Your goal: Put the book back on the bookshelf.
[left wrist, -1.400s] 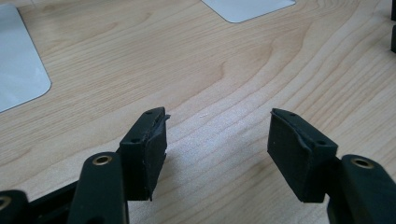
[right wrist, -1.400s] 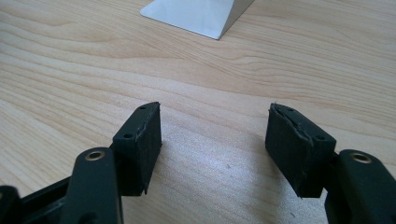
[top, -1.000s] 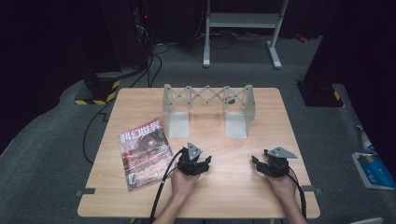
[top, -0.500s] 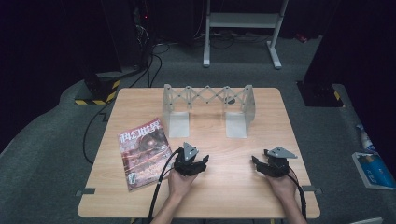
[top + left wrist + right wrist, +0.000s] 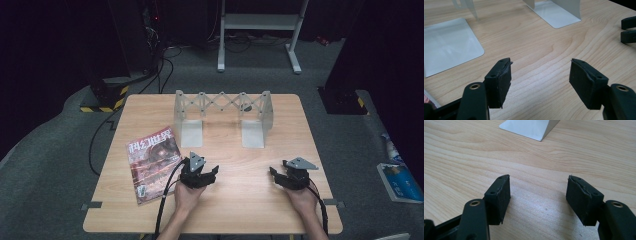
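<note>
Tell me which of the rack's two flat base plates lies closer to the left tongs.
The left base plate, on the magazine's side of the rack. It lies just beyond the left tongs; the right base plate sits farther across.

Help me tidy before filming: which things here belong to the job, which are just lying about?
Job, likely: left gripper, jaws just opening, empty; right gripper; magazine; folding metal rack.
Lying about: blue pack on floor; white stand; floor cables.

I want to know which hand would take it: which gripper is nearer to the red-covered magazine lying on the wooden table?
Left. The left gripper sits just beside the red-covered magazine, at its right edge; the right gripper is farther right across the wooden table.
</note>
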Motion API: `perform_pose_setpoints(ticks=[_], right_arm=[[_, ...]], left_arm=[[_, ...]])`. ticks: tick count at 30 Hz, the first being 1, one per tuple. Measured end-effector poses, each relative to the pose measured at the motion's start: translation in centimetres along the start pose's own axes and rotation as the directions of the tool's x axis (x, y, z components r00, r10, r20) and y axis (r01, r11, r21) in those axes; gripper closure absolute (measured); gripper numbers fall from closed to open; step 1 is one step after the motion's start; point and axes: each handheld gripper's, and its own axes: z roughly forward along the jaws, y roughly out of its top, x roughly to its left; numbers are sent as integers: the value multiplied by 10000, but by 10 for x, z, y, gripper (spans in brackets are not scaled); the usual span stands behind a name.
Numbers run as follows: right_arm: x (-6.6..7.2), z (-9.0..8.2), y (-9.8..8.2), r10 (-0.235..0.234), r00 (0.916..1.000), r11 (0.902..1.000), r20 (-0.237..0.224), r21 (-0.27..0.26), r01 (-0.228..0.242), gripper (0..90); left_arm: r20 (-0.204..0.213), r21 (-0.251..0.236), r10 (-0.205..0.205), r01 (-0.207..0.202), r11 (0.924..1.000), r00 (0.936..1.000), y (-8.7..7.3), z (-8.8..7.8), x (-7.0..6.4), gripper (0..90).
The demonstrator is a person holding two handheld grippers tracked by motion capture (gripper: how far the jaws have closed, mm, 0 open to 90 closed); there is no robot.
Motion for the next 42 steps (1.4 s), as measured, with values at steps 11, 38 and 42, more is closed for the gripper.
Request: perform_pose_setpoints(ticks=[11, 38, 42], right_arm=[[0, 0, 0, -5, 10000, 10000, 0, -1, 5, 362], [0, 0, 0, -1, 10000, 10000, 5, -2, 1, 362], [0, 0, 0, -5, 10000, 10000, 6, -3, 5, 362]], left_arm=[[-150, -97, -221, 220, 9997, 9996, -1, -11, 12, 329], [-1271, -300, -1231, 1202, 9923, 9842, -5, -45, 55, 276], [-1469, -302, -1399, 1369, 9901, 9792, -7, -50, 64, 269]])
